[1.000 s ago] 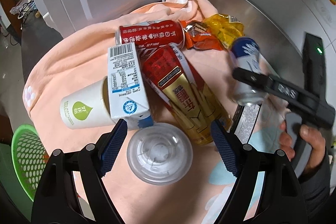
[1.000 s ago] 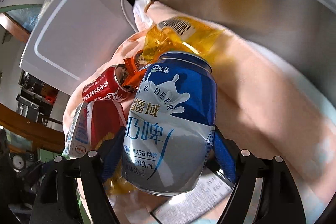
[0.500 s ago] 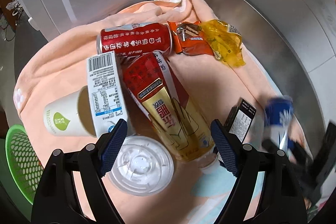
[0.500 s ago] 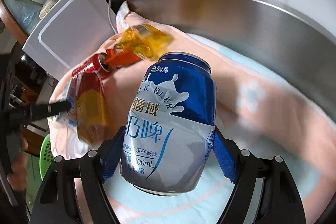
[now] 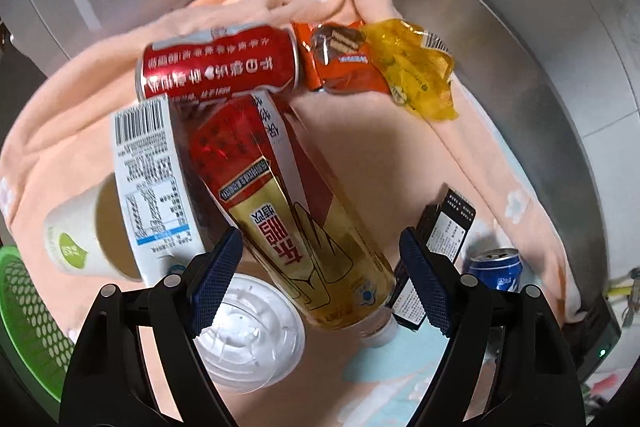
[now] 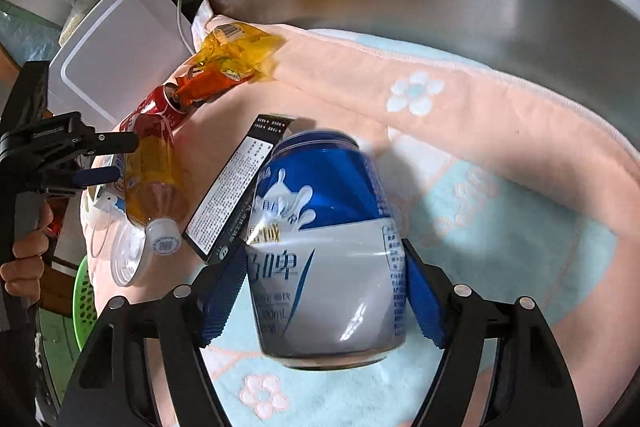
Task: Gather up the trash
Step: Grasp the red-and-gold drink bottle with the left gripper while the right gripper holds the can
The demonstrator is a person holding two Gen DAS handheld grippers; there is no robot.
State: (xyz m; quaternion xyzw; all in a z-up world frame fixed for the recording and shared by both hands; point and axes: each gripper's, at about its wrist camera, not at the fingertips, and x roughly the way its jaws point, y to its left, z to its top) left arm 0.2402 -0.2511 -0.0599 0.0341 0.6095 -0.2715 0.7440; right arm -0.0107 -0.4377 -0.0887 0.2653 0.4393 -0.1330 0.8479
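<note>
**Blue can gripped on the right, left gripper spread over the bottle**

In the right wrist view, at nine o'clock, a hand wraps the grey handle of the left gripper, which tilts steeply down over the pile. Its blue pads stand apart with nothing pinched; the tea bottle lies between them, cap toward six o'clock. At nine o'clock of the bottle lie a paper cup and a white carton; at seven o'clock a clear lid; at eleven a red can on its side; at one o'clock an orange wrapper and a yellow wrapper. A green basket sits at the far left edge.

Further right, a black box rests on the peach towel. The right gripper points downward, its jaws having just closed tighter on the blue can, clamped at both sides.
</note>
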